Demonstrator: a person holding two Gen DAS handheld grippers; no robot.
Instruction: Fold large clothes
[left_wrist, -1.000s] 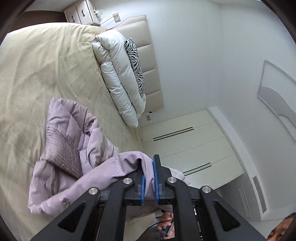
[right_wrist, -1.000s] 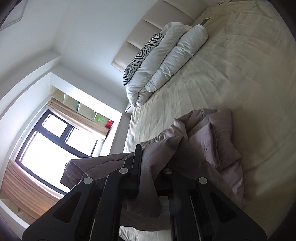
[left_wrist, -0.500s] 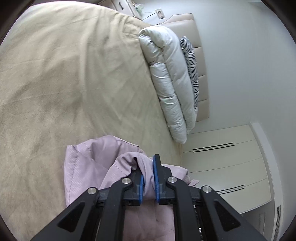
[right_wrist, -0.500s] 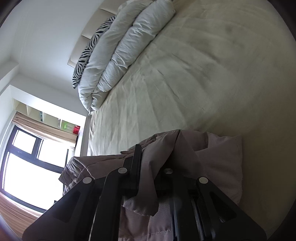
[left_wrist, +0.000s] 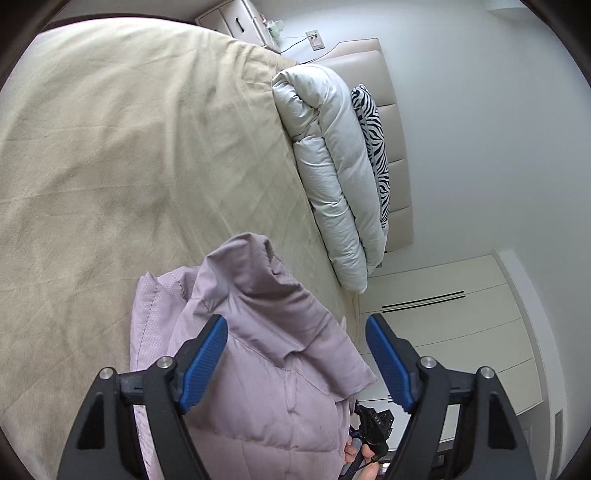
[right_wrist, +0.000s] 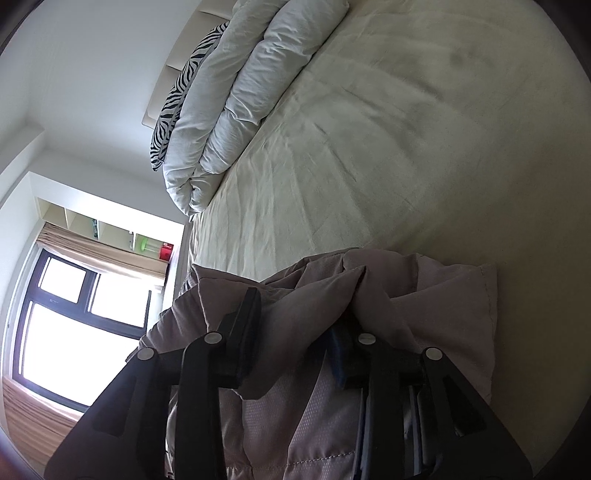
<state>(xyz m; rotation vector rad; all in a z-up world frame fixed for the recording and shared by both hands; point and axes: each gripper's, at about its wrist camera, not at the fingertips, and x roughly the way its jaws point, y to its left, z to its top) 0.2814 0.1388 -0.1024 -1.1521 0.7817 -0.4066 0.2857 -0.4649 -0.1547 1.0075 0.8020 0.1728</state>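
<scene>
A lilac padded jacket (left_wrist: 266, 369) lies bunched on the beige bed (left_wrist: 110, 147), near its edge. My left gripper (left_wrist: 295, 332) hovers just over it, jaws opening wide, and the blue pads (left_wrist: 207, 354) stand clear of the fabric on both sides. In the right wrist view the same jacket (right_wrist: 443, 302) looks brownish against the light. My right gripper (right_wrist: 299, 314) is opening too. A fold of fabric hangs loosely between its fingers and drapes over the right one, hiding its tip. Neither gripper pinches the cloth.
A rolled white duvet (left_wrist: 332, 177) and a zebra pillow (left_wrist: 373, 140) lie against the padded headboard. White wardrobe doors (left_wrist: 461, 332) stand beyond the bed's edge, a bright window (right_wrist: 74, 314) on the other side. A hand (left_wrist: 365, 450) with a black device shows below the jacket.
Both grippers came down toward the bed with the jacket pinched in them. Their jaws have since parted and let the fabric go, the left wide, the right less so.
</scene>
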